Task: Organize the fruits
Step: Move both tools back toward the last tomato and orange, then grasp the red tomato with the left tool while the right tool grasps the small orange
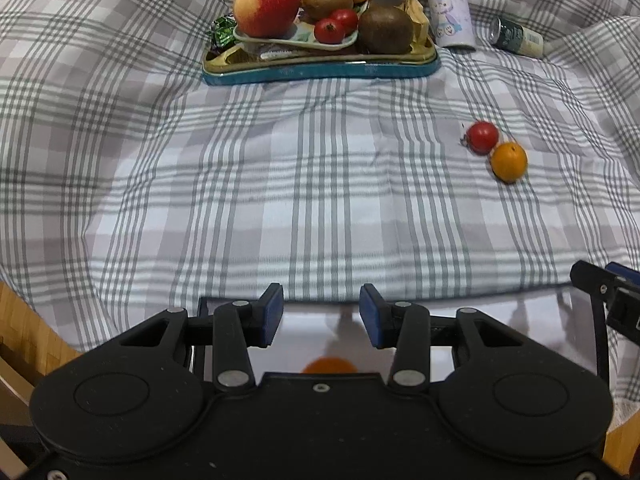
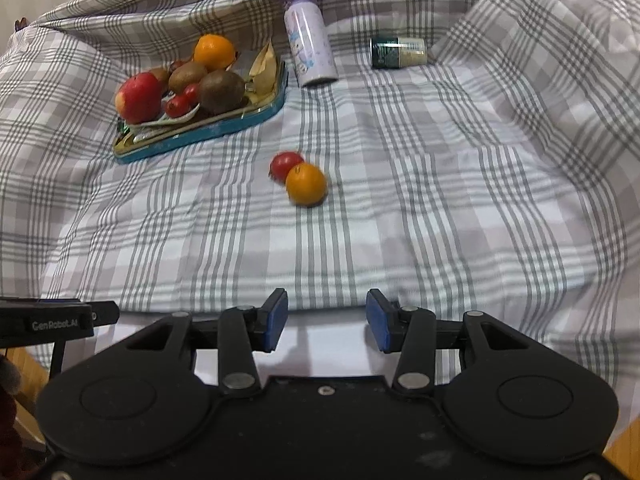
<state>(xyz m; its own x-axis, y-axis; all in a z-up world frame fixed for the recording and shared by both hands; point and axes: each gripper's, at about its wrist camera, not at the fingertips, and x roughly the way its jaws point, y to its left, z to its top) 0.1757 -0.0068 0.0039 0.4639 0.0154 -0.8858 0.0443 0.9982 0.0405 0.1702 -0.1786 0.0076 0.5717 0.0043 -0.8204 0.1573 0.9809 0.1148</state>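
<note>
- Both grippers — left, right — are hanging with jaws apart, gripping nothing.
- Tomato and orange are lying touching on the cloth, apart from the tray.
- Tomato looks soft — I'd pinch its middle lightly.

Home bedroom, plaid quilt rumpled over a bed, wooden floor at the edge
</note>
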